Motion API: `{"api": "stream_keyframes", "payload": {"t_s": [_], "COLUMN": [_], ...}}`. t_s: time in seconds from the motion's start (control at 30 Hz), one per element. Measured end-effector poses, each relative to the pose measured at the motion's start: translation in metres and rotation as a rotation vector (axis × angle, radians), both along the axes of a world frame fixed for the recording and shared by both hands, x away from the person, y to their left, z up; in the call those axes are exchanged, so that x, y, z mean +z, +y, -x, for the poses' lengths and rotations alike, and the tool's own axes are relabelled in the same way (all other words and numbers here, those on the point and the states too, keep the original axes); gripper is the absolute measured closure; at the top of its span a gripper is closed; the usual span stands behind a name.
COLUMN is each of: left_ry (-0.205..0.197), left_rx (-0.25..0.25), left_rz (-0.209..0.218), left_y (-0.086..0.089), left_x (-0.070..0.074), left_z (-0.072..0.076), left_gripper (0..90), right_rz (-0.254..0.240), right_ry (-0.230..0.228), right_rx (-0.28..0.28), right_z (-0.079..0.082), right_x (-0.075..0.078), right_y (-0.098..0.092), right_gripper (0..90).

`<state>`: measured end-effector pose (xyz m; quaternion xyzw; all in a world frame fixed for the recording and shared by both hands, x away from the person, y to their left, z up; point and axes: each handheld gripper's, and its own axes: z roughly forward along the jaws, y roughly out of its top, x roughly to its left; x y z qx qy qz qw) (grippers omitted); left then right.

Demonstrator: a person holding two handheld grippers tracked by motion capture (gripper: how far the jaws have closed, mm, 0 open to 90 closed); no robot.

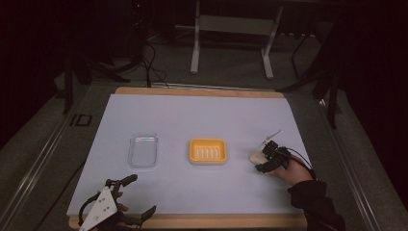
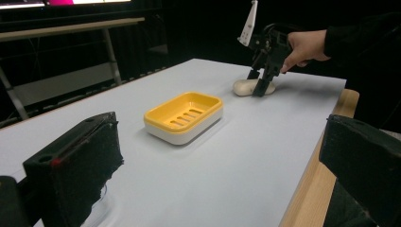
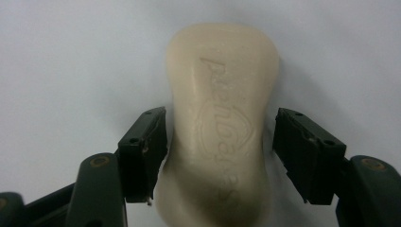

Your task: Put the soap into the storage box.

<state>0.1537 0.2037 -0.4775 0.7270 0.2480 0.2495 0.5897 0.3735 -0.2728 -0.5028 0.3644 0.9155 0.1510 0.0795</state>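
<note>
A cream bar of soap [image 3: 222, 71] with embossed lettering lies flat on the white table cover at the right [image 1: 254, 156]. My right gripper [image 3: 220, 156] points down over it with a jaw on either side of its narrow middle. The left pad [image 3: 151, 151] is at the soap's edge, and a thin shadowed gap shows at the right pad [image 3: 295, 151]. In the left gripper view the same gripper [image 2: 257, 85] stands over the soap [image 2: 242, 88], held by a hand. My left gripper [image 1: 142, 194] rests near the front edge, jaws wide apart with nothing between them.
A yellow soap dish [image 1: 208, 150] with drain slots sits mid-table [image 2: 184, 116]. A clear plastic tray [image 1: 143, 150] lies to its left. The wooden table edge [image 1: 202, 221] runs along the front. Table legs and cables stand on the dark floor beyond.
</note>
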Motion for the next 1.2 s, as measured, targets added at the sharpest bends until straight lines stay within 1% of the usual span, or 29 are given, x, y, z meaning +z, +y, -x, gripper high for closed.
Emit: {"api": "stream_keyframes", "payload": {"t_s": [0.1,0.13,0.23,0.3,0.43,0.5,0.57,0.7,0.8,0.9,1.07,1.1,1.2], "left_ry": [0.001,0.002,0.002,0.002,0.002,0.002,0.003,0.003,0.003,0.006,0.005,0.005,0.005], "left_rx": [0.0,0.001,0.0,-0.001,-0.002,-0.004,-0.007,-0.007,-0.005,-0.004,-0.005,-0.004,-0.002], "left_rz": [-0.001,-0.002,-0.004,-0.005,-0.009,-0.011,-0.01,-0.01,-0.011,-0.01,-0.01,-0.01,-0.01], "left_y": [0.0,0.0,0.0,0.0,-0.001,-0.002,-0.002,-0.002,-0.002,-0.002,-0.002,-0.001,-0.001], "left_x": [0.0,0.0,0.0,0.0,-0.001,-0.001,-0.001,-0.001,-0.001,-0.001,-0.001,-0.001,-0.001], "left_z": [0.0,0.0,0.0,0.0,0.0,0.0,0.0,0.0,0.0,0.0,0.0,0.0,0.0], "left_gripper": [0.1,0.1,0.1,0.1,0.1,0.1,0.1,0.1,0.1,0.1,0.1,0.1,0.1], "right_rz": [0.004,0.003,0.006,0.0,0.015,0.024,0.032,0.037,0.021,0.023,0.033,0.033,0.021], "right_ry": [-0.005,-0.001,0.003,0.027,0.055,0.063,0.069,0.061,0.061,0.057,0.062,0.068,0.045], "right_rx": [-0.001,-0.006,0.002,-0.002,-0.008,-0.01,-0.011,0.001,-0.005,-0.002,0.001,0.002,-0.005], "right_z": [-0.001,-0.001,-0.002,-0.003,-0.006,-0.007,-0.007,-0.007,-0.007,-0.006,-0.007,-0.007,-0.008], "right_x": [0.0,0.0,0.0,0.0,0.001,0.002,0.002,0.002,0.002,0.003,0.004,0.004,0.01], "right_y": [0.001,0.001,0.002,0.002,0.004,0.005,0.007,0.008,0.007,0.007,0.007,0.007,0.003], "right_gripper": [37.8,38.4,40.3,41.7,42.9,44.3,47.7,49.1,49.3,49.4,49.4,49.5,49.5]}}
